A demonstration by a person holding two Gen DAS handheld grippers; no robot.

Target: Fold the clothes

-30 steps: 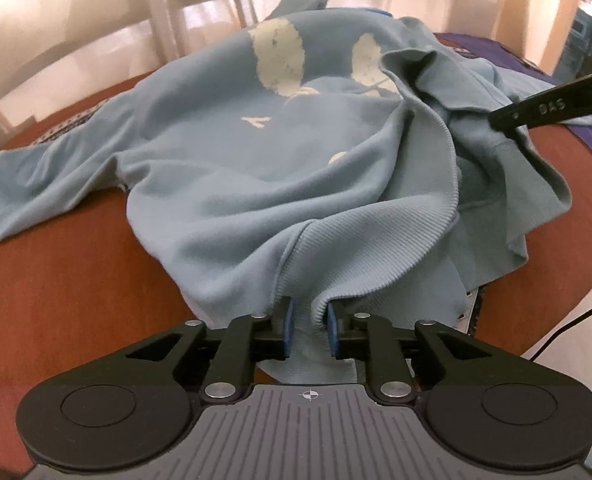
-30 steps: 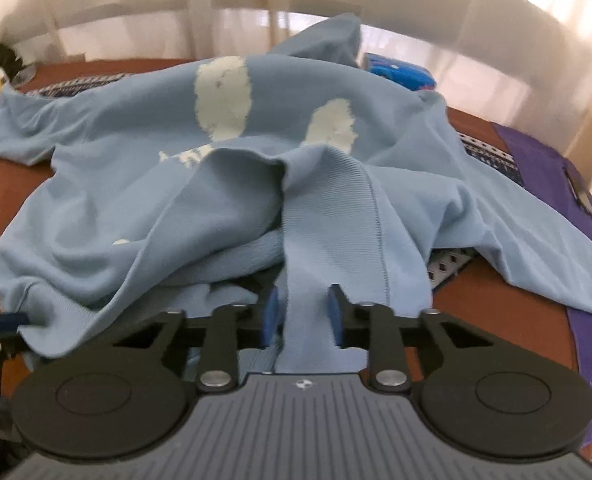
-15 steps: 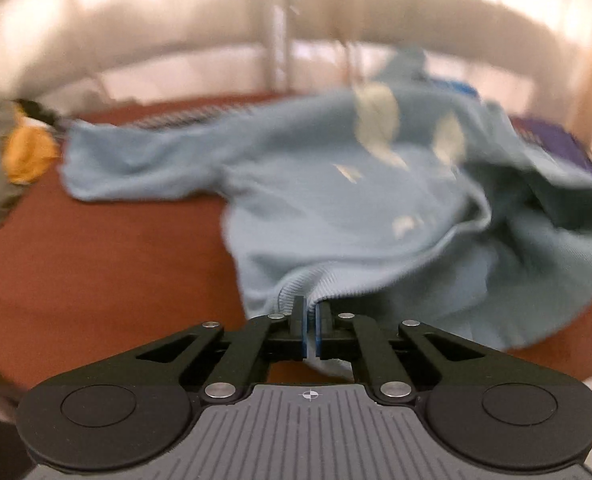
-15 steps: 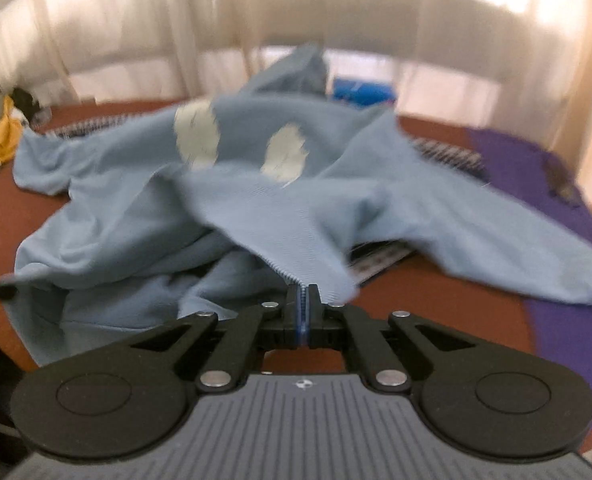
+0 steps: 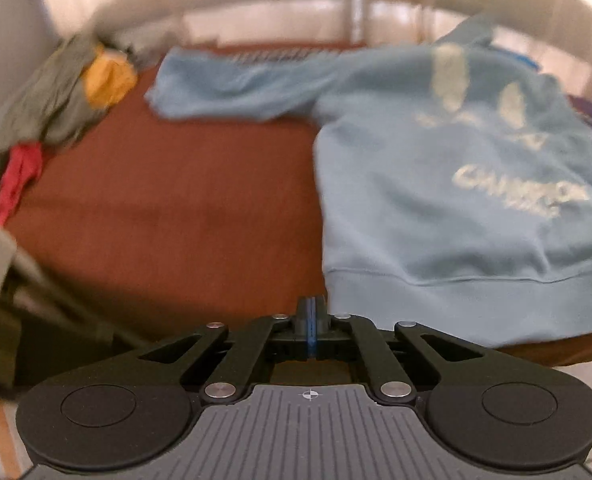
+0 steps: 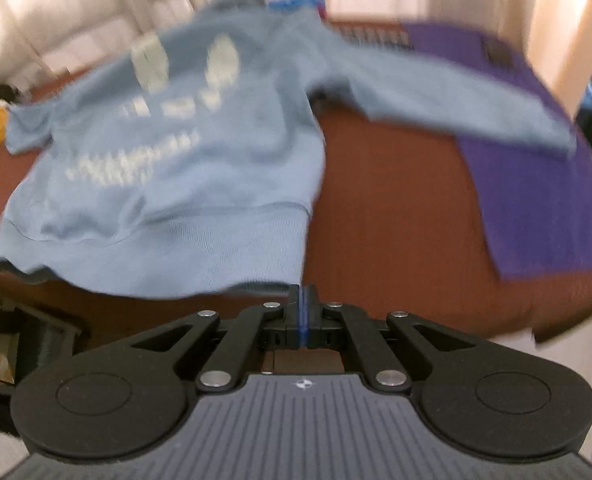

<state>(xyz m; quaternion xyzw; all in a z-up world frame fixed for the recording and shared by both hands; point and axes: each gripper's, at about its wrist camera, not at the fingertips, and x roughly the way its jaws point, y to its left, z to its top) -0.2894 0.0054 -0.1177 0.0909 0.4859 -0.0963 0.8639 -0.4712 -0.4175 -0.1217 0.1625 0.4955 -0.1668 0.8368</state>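
Your light-blue fleece sweatshirt with the pale printed logo (image 5: 476, 168) lies chest-up and spread out on the rust-brown table top (image 5: 176, 216), hem nearest you, one sleeve out to each side. Your left gripper (image 5: 312, 312) is pinched tight at the left corner of the ribbed hem band; your right gripper (image 6: 302, 300) is closed the same way at the right corner (the blur hides exactly how much cloth each one bites). Expect soft, floppy, fairly light knit: it will sag between two holds and drag on the table. The thick ribbed band is the firmest place to hold. A purple cloth (image 6: 536, 184) lies under the right sleeve.
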